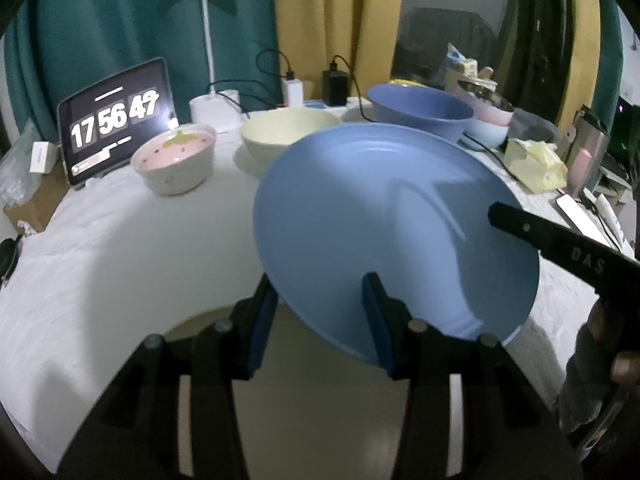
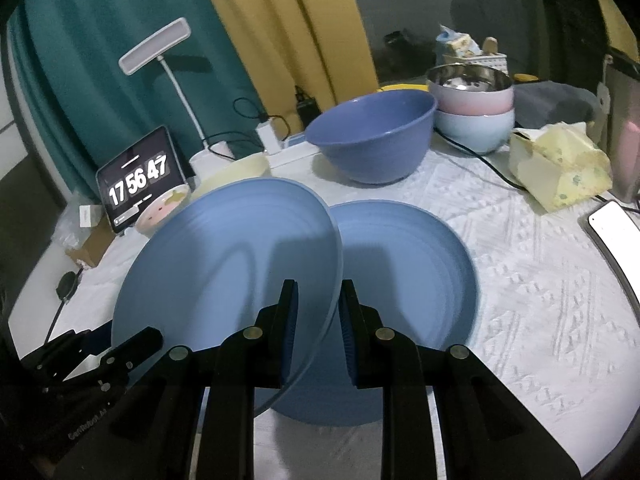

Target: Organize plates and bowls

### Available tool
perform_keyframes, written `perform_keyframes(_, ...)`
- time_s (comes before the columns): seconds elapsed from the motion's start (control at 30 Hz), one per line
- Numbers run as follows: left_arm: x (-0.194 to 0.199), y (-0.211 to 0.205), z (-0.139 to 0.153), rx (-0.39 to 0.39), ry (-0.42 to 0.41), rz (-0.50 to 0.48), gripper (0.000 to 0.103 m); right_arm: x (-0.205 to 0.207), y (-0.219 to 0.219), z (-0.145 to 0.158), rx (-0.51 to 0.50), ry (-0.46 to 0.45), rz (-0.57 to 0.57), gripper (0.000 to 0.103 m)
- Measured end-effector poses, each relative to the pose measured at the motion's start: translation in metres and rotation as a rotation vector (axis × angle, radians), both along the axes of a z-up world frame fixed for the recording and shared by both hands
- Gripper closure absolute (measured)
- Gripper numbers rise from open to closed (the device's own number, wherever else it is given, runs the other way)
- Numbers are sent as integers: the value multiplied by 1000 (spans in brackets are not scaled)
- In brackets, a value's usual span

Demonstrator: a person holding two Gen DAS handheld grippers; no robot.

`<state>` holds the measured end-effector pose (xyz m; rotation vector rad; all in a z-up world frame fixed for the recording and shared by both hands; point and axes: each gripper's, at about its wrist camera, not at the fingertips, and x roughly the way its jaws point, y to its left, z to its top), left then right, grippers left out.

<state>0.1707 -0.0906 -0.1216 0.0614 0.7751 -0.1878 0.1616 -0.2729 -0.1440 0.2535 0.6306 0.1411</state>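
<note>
A light blue plate (image 1: pixel 384 224) is held tilted above the white tablecloth. My left gripper (image 1: pixel 320 284) straddles its near rim, jaws wide apart with a clear gap. My right gripper (image 2: pixel 318 292) is shut on the same plate's (image 2: pixel 224 256) right rim; one of its fingers (image 1: pixel 560 240) shows in the left wrist view. A second light blue plate (image 2: pixel 408 264) lies flat on the cloth under and right of the held one. A large blue bowl (image 2: pixel 372 136), a cream bowl (image 1: pixel 288 136) and a strawberry bowl (image 1: pixel 176 160) stand behind.
Stacked pink and pale blue bowls with a steel bowl inside (image 2: pixel 472 108) stand at the back right. A tablet clock (image 1: pixel 116 120), a lamp (image 1: pixel 208 40), chargers and cables sit at the back. A yellow tissue pack (image 2: pixel 560 164) and a phone (image 2: pixel 612 224) lie right.
</note>
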Motion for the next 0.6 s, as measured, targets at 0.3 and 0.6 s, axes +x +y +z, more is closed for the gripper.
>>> perform_keyframes(0.3, 9, -25, -10, 12, 28, -51, 58, -1, -25, -5, -2, 10, -49, 81)
perform_keyframes(0.6, 21, -43, -19, 25, 68, -88, 58, 7, -41, -14, 2, 33, -86, 81)
